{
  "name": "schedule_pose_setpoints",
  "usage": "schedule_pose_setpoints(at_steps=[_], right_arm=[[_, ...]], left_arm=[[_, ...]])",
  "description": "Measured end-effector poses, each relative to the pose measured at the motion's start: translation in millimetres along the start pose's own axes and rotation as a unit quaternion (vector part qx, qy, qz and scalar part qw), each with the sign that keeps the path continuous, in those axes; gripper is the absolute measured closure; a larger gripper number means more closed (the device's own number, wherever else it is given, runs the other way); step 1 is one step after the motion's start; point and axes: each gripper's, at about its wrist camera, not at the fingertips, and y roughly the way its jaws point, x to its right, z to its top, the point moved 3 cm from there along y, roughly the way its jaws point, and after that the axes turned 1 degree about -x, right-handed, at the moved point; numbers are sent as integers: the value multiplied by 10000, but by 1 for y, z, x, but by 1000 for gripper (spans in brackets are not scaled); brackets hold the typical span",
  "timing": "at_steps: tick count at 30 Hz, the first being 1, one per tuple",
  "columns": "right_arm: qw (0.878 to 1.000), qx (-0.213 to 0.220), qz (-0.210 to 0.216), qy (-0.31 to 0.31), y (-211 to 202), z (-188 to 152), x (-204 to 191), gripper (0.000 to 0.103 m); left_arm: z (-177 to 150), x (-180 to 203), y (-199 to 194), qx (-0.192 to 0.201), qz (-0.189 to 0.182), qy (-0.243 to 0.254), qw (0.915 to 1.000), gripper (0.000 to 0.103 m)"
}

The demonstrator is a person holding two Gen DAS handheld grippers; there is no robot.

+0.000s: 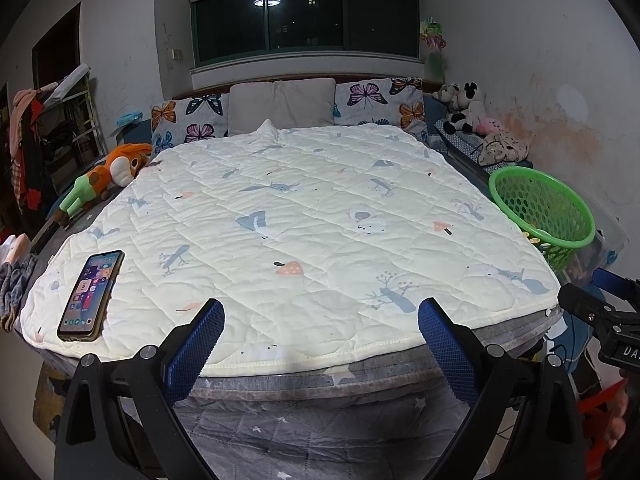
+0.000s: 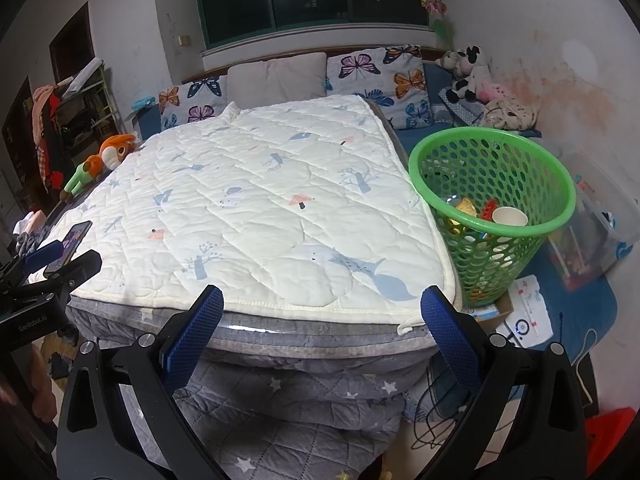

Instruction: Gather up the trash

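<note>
Cream quilted bed cover with printed trees, mushrooms and foxes (image 1: 304,216) fills the frame centre in both views; no loose trash is seen on it. Green perforated plastic basket (image 2: 496,204) is seen at right of the right wrist view, beside the bed edge; the collected trash is inside: a white paper cup (image 2: 509,216), a yellow wrapper (image 2: 466,207) and red bits. This trash is judged light, crushable and easily deformed; the cup is best taken by its rim or wall, the wrapper pinched at a crease. Black smartphone with lit screen (image 1: 91,295) lies at lower left of the left view. Left gripper (image 1: 320,344) and right gripper (image 2: 320,336) are both spread wide, nothing held. "GenRobot.AI" is read on the left gripper body, left edge of the right view; "DA" is partly read at the right edge of the left view.
</note>
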Motion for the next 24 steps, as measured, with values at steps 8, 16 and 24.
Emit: schedule_pose_setpoints(at_steps=[8,16,24], right_arm=[[10000,-19,-3,-7,3,-1,-1,5],[10000,-16,19,-9,3,-2,-2,5],[10000,5,8,-1,2,0,-3,5]], left_arm=[[-3,-2,4,-24,18,20,10000,9],[-4,-3,5,2,16,16,10000,9],[-5,-4,5,25,22,12,10000,9]])
